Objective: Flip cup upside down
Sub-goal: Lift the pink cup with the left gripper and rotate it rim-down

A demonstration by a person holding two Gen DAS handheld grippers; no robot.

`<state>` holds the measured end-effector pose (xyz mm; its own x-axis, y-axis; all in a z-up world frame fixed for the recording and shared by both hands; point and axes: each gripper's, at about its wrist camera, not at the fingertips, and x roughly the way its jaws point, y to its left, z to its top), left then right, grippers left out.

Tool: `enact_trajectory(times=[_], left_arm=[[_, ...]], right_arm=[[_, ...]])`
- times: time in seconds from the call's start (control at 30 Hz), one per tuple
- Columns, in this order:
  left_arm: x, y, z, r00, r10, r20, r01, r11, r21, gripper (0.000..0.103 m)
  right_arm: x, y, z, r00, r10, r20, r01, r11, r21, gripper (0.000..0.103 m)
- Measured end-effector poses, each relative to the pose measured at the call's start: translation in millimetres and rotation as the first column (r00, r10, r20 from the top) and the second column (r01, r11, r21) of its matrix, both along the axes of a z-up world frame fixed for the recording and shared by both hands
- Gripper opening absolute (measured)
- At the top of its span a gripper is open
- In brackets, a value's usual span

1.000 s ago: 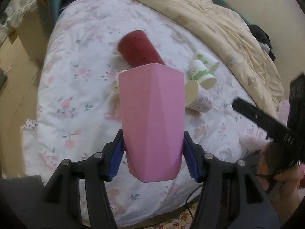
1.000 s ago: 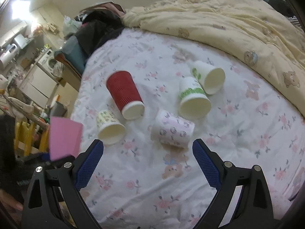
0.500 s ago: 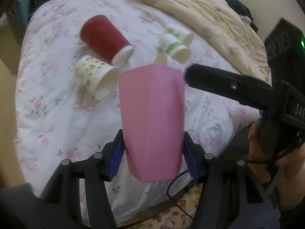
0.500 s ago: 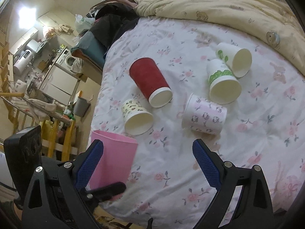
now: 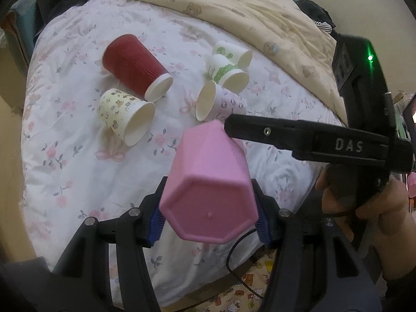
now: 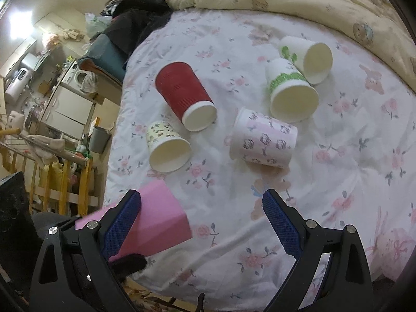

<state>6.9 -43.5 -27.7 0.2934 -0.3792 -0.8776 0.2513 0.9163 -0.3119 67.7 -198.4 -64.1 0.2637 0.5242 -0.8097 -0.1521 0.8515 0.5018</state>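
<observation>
The pink faceted cup (image 5: 208,189) sits low in the middle of the left wrist view, tipped so its flat base faces the camera, clamped between the blue pads of the left gripper (image 5: 209,217) above the floral bedsheet (image 5: 78,171). In the right wrist view it shows at lower left, just behind the left finger of the right gripper (image 6: 202,223), whose jaws stand wide apart on nothing. Further up the bed lie a red cup (image 5: 135,66), a yellow patterned cup (image 5: 124,115) and three white printed ones, all on their sides.
</observation>
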Motion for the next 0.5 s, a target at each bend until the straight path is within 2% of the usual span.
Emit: enact_trajectory(times=[0.2,0.37,0.43,0.5], left_arm=[[2,1,0,1.000,0.013,0.003,-0.013,1.000,-0.003,0.053],[3,8,6,0.999,0.038,0.012,-0.037,0.998,-0.060,0.053],[3,6,9,0.999,0.031,0.030,-0.029,0.998,-0.049,0.053],[5,3,9,0.999,0.030,0.032,-0.030,1.000,-0.001,0.053]], right_arm=[[0,-2,-2,1.000,-0.007,-0.023,0.007,1.000,0.012,0.097],[2,-8,-3,0.999,-0.023,-0.046,0.025,0.999,0.038,0.097],[2,-9,-1,0.999,-0.025,-0.040,0.027,0.998,0.050,0.097],[1,-12,1,0.999,-0.034,-0.034,0.036,0.998,0.047,0.097]])
